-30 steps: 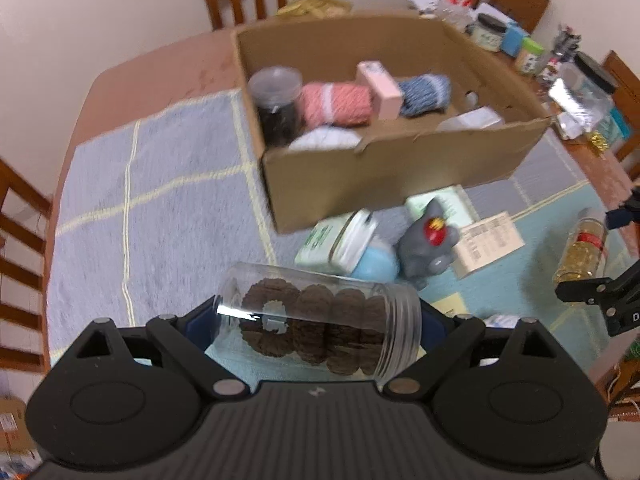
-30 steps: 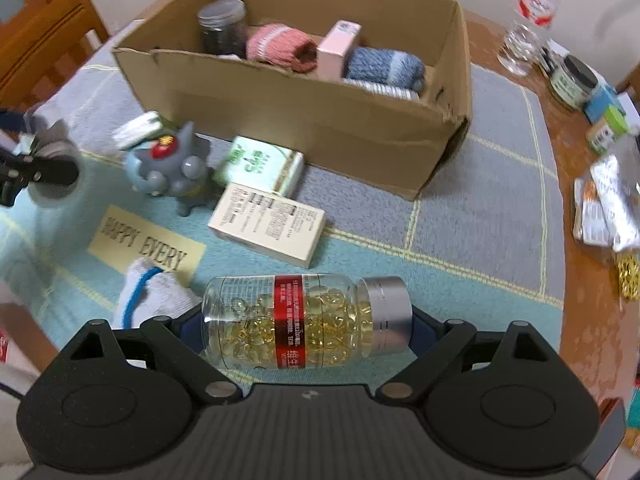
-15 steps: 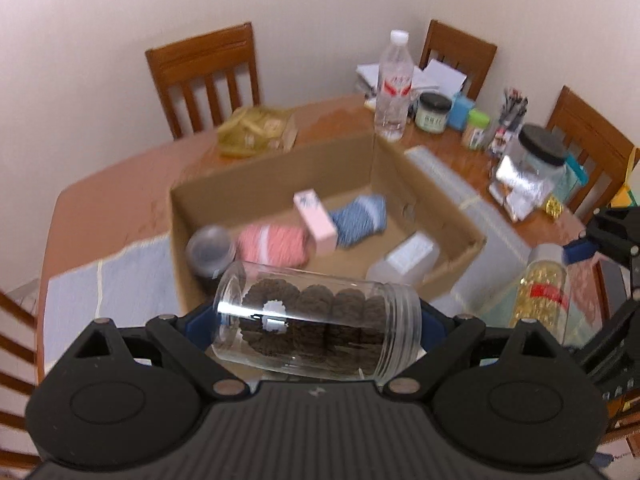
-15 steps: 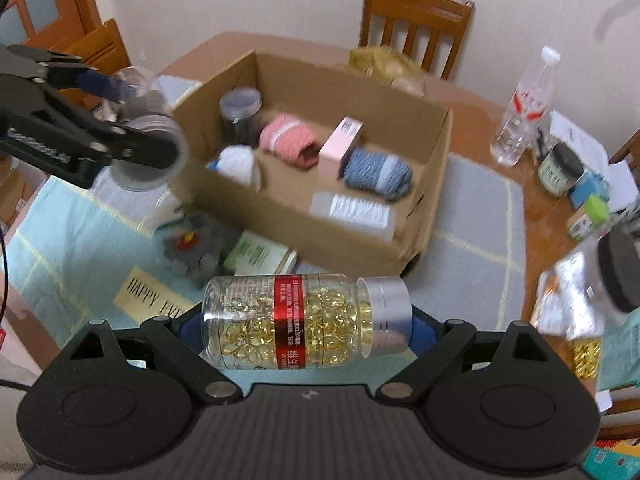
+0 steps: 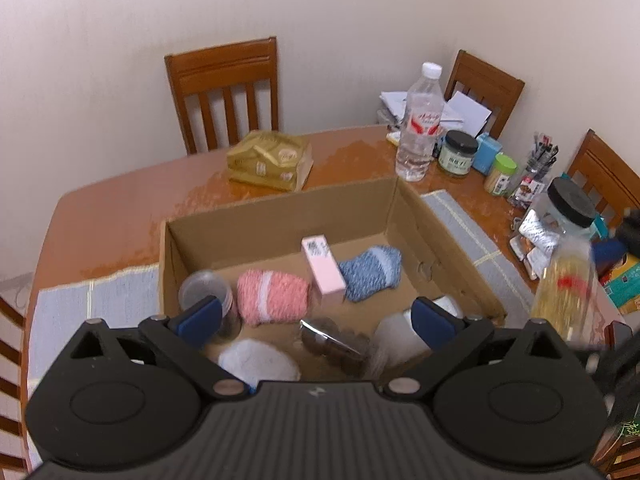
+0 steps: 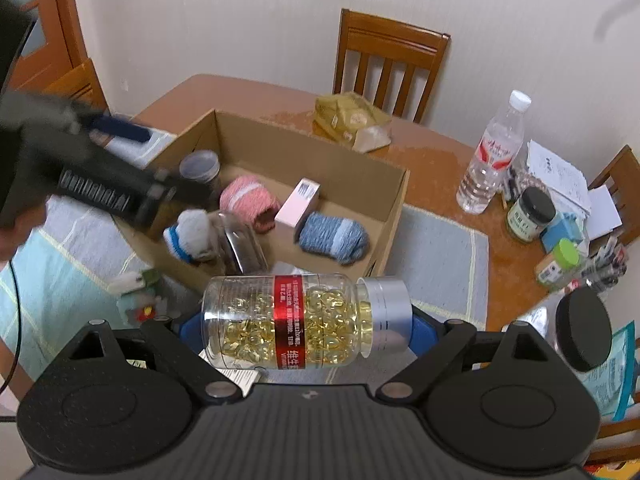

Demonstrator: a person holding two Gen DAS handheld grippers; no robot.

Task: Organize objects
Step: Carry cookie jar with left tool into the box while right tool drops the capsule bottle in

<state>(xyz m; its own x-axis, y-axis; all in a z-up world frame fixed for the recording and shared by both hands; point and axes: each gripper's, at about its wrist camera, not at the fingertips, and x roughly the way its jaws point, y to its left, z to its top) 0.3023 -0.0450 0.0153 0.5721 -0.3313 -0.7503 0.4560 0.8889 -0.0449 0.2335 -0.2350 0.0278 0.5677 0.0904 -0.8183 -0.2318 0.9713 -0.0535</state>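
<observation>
My left gripper (image 5: pixel 316 316) is open and empty above the cardboard box (image 5: pixel 276 216). The clear cookie jar (image 5: pixel 340 346) lies inside the box near its front wall, also in the right wrist view (image 6: pixel 240 246). My right gripper (image 6: pixel 306 326) is shut on a clear capsule bottle (image 6: pixel 296 320) with a red label and silver cap, held sideways in front of the box (image 6: pixel 394 216). The box also holds a dark jar (image 5: pixel 204 292), pink sock (image 5: pixel 272 298), pink carton (image 5: pixel 322 270), blue sock (image 5: pixel 370 272) and white sock (image 5: pixel 256 360).
A gold packet (image 5: pixel 270 160) lies behind the box. A water bottle (image 5: pixel 418 122), green-labelled jar (image 5: pixel 458 154) and other clutter stand at the back right. Wooden chairs (image 5: pixel 224 92) surround the table. A grey toy (image 6: pixel 140 308) lies on the mat left of the box.
My left gripper has opened and let the cookie jar drop into the box. My right gripper has lifted higher with the capsule bottle, toward the box.
</observation>
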